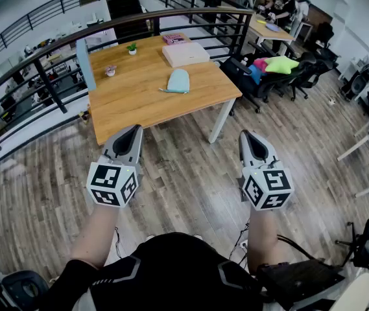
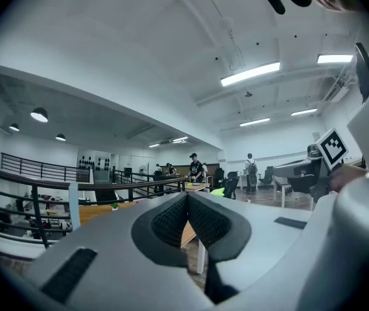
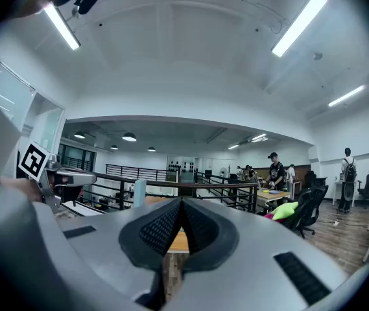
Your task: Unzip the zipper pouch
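The pouch (image 1: 178, 81), pale blue, lies flat on the table (image 1: 139, 105), well ahead of both my grippers and roughly between the lines they point along; from here I cannot tell how far its zip is done up. Beyond it, farther from me, sits a white box (image 1: 185, 54), with a small plant (image 1: 131, 48) off to the left of that. A dark railing (image 1: 106, 26) curves round the far side of the table. My left gripper (image 1: 134, 129) is held level over the wood floor (image 1: 190, 167), short of the table's near edge, its jaws pressed together with nothing between them. My right gripper (image 1: 248, 135) hangs level beside it, well apart from it, jaws likewise closed on nothing. Neither touches the table or the pouch.
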### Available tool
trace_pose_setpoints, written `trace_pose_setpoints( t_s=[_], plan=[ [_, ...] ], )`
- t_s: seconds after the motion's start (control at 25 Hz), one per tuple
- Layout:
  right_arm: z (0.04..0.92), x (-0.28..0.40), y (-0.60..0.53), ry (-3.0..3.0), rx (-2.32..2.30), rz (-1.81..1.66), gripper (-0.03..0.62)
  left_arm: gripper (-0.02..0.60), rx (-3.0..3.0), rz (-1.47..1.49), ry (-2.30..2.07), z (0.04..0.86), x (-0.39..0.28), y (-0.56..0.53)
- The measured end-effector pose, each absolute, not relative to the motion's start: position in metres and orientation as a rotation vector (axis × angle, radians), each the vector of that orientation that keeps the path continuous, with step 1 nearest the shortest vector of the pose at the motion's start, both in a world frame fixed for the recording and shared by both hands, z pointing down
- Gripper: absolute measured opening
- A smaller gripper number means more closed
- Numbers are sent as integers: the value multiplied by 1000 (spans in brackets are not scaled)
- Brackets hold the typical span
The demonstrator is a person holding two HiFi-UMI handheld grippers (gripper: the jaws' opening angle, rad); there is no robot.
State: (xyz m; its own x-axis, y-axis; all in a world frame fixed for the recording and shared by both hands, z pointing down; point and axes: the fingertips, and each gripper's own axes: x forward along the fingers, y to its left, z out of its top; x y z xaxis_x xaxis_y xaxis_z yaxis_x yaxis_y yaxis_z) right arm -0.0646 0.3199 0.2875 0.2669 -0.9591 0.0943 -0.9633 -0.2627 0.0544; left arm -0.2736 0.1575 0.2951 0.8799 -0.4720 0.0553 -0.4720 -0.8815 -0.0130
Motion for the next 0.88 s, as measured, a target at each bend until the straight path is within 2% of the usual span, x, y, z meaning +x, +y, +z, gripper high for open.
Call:
trace_pose_setpoints(
  t_s=[0.88],
  plan=[
    [286,-56,334,-1910,2382,65,14,31,3029,121,-757,300,-257,180]
  ],
)
